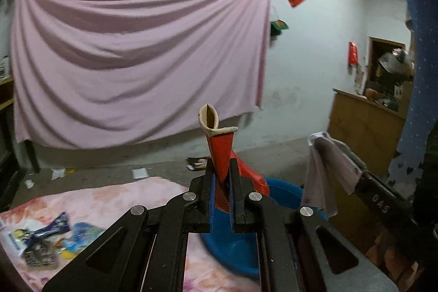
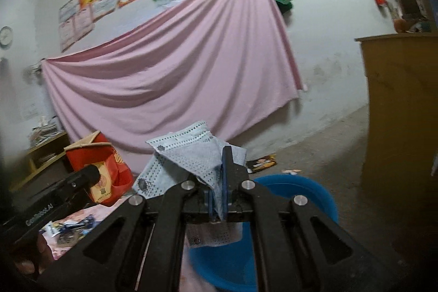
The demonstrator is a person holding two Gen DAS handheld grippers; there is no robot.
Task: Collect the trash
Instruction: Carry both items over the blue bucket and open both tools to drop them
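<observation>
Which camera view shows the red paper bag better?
The right wrist view: the red paper bag shows side-on with its printed face. In the left wrist view the bag is edge-on, pinched in the left gripper.

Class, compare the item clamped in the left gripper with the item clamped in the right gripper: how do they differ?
The red paper cup is stiff card, squashed flat, and stands upright in the left gripper. The pale blue cloth is soft, dotted with holes, and drapes limply from the right gripper. Both are pinched between shut jaws above the blue basin.
</observation>
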